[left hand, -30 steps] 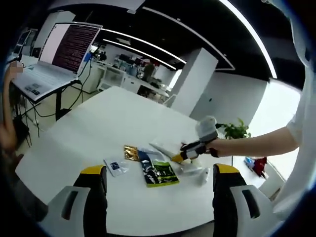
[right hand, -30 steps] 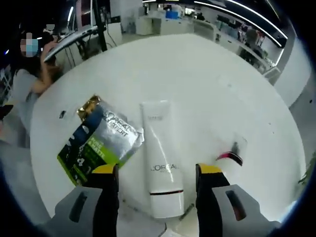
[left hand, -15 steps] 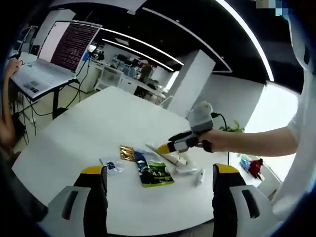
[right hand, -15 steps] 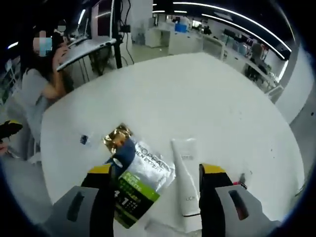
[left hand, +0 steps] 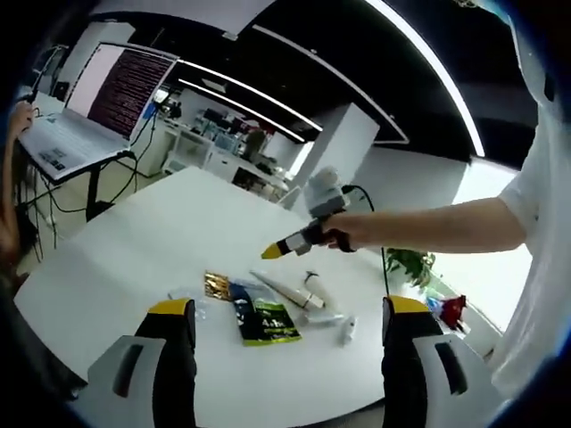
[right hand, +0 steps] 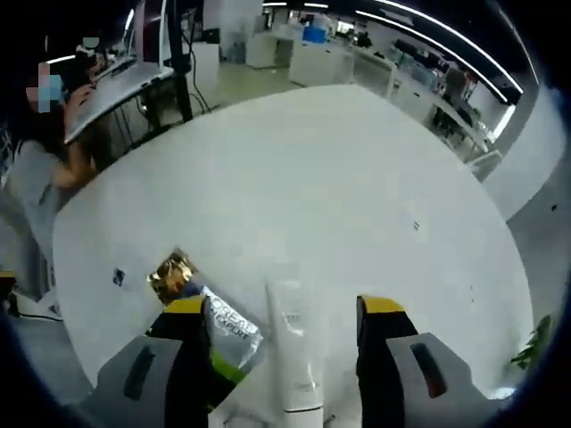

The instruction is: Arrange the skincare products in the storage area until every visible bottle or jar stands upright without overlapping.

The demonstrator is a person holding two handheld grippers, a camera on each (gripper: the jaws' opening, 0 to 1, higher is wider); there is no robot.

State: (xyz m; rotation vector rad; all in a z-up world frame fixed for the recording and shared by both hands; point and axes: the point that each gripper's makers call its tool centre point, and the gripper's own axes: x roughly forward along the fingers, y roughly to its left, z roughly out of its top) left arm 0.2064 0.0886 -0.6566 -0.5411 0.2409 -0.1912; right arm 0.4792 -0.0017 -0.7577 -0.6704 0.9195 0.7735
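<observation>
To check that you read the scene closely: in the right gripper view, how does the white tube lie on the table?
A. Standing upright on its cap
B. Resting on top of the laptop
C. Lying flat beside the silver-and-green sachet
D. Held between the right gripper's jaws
C: the white tube lies flat on the white table, next to the silver-and-green sachet, and no jaw grips it.

Bright around me, long white ceiling light strips (left hand: 428, 80) overhead, glossy round white table (right hand: 339, 178) evenly lit, fisheye-bent edges, slightly soft.
</observation>
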